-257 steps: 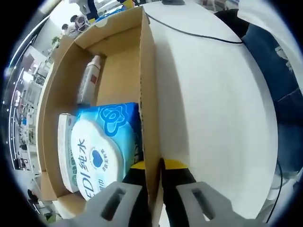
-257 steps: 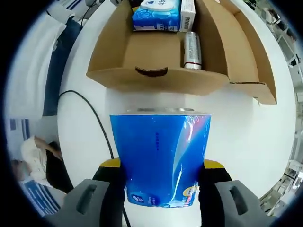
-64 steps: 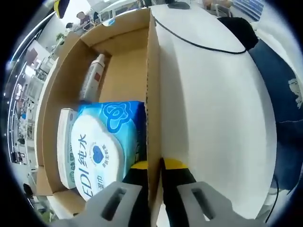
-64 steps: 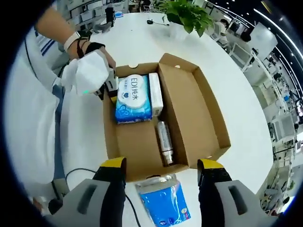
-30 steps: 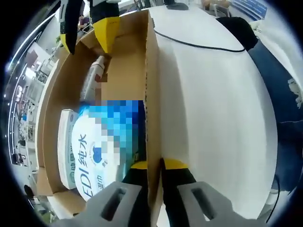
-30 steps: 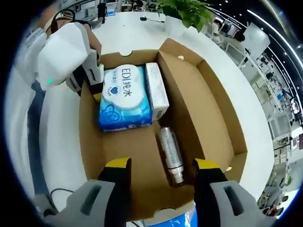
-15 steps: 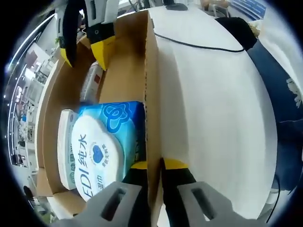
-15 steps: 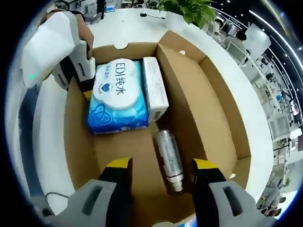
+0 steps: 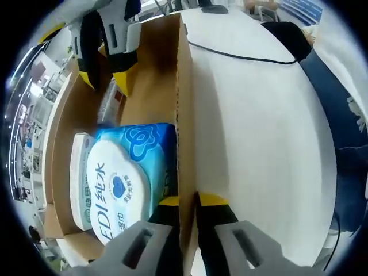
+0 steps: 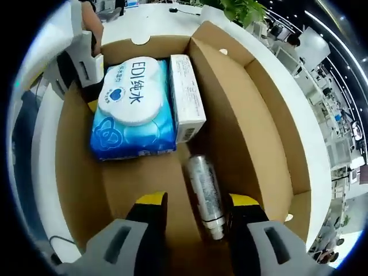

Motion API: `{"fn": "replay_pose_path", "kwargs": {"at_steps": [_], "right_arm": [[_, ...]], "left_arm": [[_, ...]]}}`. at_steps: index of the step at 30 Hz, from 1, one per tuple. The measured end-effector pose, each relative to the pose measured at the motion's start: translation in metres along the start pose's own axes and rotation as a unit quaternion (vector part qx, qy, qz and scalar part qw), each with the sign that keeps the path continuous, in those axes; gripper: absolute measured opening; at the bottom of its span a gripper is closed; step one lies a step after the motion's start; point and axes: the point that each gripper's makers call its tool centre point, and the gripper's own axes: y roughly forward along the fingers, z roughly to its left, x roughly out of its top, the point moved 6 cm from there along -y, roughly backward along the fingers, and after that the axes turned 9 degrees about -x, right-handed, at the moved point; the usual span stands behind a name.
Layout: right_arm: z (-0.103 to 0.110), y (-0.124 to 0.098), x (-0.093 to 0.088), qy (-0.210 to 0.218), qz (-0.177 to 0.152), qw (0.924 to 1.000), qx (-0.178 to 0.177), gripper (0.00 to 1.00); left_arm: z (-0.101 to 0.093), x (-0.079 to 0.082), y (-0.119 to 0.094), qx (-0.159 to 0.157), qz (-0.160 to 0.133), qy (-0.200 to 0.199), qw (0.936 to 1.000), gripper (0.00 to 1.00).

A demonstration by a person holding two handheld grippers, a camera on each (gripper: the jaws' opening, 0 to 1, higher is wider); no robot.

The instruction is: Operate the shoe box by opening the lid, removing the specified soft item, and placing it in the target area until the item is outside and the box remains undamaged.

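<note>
The open cardboard shoe box (image 9: 183, 103) lies on a white table (image 9: 259, 144). My left gripper (image 9: 186, 202) is shut on its side wall near the corner. Inside lie a blue-and-white wipes pack (image 9: 121, 178), a slim white carton (image 9: 77, 178) and a silver bottle (image 10: 204, 192). My right gripper (image 10: 198, 204) is open, low inside the box, its yellow-tipped jaws on either side of the bottle's near end. The same wipes pack (image 10: 132, 109) and carton (image 10: 185, 98) lie beyond it. In the left gripper view the right gripper (image 9: 106, 57) hangs over the box's far end and hides most of the bottle.
A black cable (image 9: 241, 54) crosses the table beside the box. A person's dark clothing (image 9: 345, 115) borders the table's right edge. The left gripper (image 10: 80, 57) sits at the box's far left corner. A green plant (image 10: 247, 8) stands beyond the box's tall wall (image 10: 253, 115).
My right gripper has dropped deeper into the box, closing in on the silver bottle. The left gripper keeps its hold on the wall; the box has not moved.
</note>
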Motion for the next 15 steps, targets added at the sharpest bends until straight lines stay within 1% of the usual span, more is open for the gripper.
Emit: {"fn": "replay_pose_path", "kwargs": {"at_steps": [5,8,15], "right_arm": [[0.0032,0.0041,-0.0002,-0.008,0.004,0.9999,-0.008,0.38],[0.0022,0.0057,0.0001,-0.001,0.004,0.9999,-0.009,0.37],[0.0012,0.0108,-0.0017,-0.009,0.012,0.9999,-0.006,0.34]], "left_arm": [[0.0002,0.0,0.0002,-0.001,-0.001,0.0,1.0,0.02],[0.0003,0.0001,0.0,-0.002,-0.001,0.0,1.0,0.02],[0.0004,0.0002,0.0001,-0.001,-0.001,0.0,1.0,0.02]]}}
